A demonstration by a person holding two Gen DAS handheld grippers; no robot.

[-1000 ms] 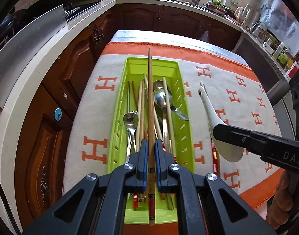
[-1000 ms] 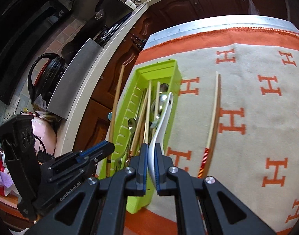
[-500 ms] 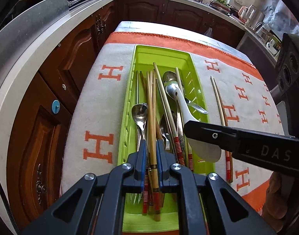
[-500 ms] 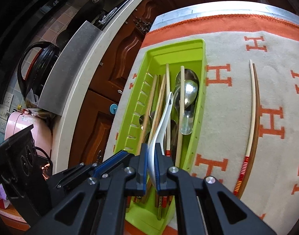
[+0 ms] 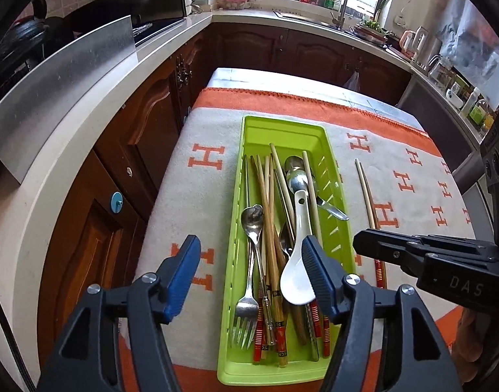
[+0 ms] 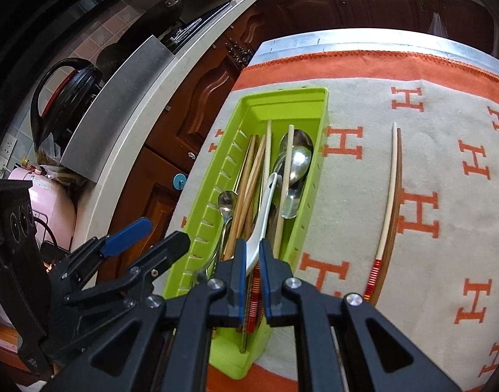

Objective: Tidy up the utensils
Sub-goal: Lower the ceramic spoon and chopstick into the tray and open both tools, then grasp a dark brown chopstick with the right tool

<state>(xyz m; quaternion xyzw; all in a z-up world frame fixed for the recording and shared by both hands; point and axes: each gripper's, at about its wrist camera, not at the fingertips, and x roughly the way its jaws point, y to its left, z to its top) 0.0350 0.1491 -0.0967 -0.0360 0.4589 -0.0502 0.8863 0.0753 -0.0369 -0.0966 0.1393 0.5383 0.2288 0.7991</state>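
Two chopsticks (image 6: 389, 209) lie on the bench cloth at 3 o'clock of the slotted green plastic tray (image 5: 334, 232), red ends partly hidden. Right gripper (image 6: 252, 261) clamps the glossy white spoon (image 6: 264, 209) over the tray; left gripper (image 5: 249, 274) opening, empty.

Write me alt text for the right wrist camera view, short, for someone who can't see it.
The right hand-held gripper is shut on a white ceramic spoon over a lime green utensil tray that holds chopsticks and metal spoons. The tray sits on a cream and orange cloth, where one pair of chopsticks lies loose to its right.
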